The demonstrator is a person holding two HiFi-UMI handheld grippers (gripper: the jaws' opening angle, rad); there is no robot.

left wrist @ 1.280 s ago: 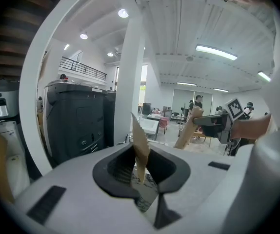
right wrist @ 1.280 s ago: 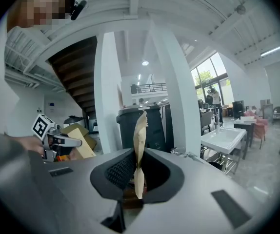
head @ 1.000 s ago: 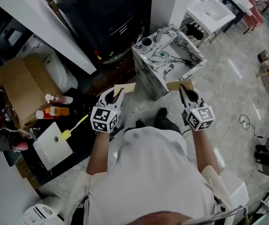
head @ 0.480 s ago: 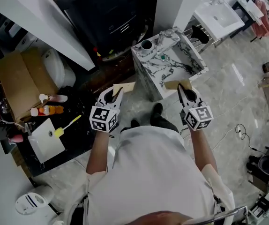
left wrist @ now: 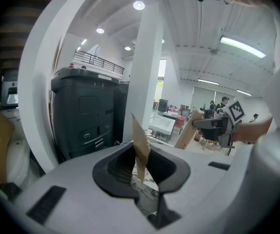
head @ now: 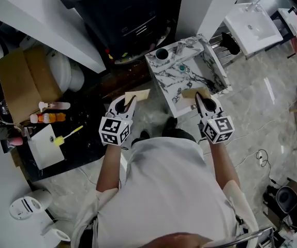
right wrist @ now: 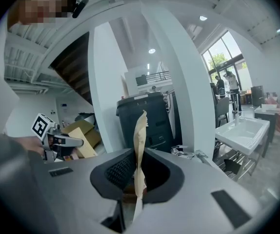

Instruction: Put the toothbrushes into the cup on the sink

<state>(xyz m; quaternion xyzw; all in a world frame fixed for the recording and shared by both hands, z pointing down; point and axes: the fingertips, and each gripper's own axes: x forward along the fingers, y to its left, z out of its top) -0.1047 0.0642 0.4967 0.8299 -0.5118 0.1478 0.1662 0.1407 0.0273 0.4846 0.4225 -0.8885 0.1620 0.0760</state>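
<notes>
Short of the marble sink [head: 172,84], the person holds both tongs out in front of the body.

Left tongs [head: 129,102]: clenched on a flat brown paper packet [head: 138,95], which is pinched edge-on near its lower end.

Right tongs [head: 204,101]: likewise clenched on a second brown packet [head: 194,92], which overlaps the sink's near edge in the head view.

The contents are not visible; presumably these are wrapped toothbrushes.

The cup [head: 162,53] stands upright on the sink's far left corner, well apart from both packets.

Assessment: the packets appear light, thin and pliable, and the right one is wavy along its edge. Paper should not slip between the pads, but it may buckle or swing. A hold nearer the middle, across the flat faces, seems soundest. The cup's mouth looks narrow, so end-on entry is advised.
</notes>
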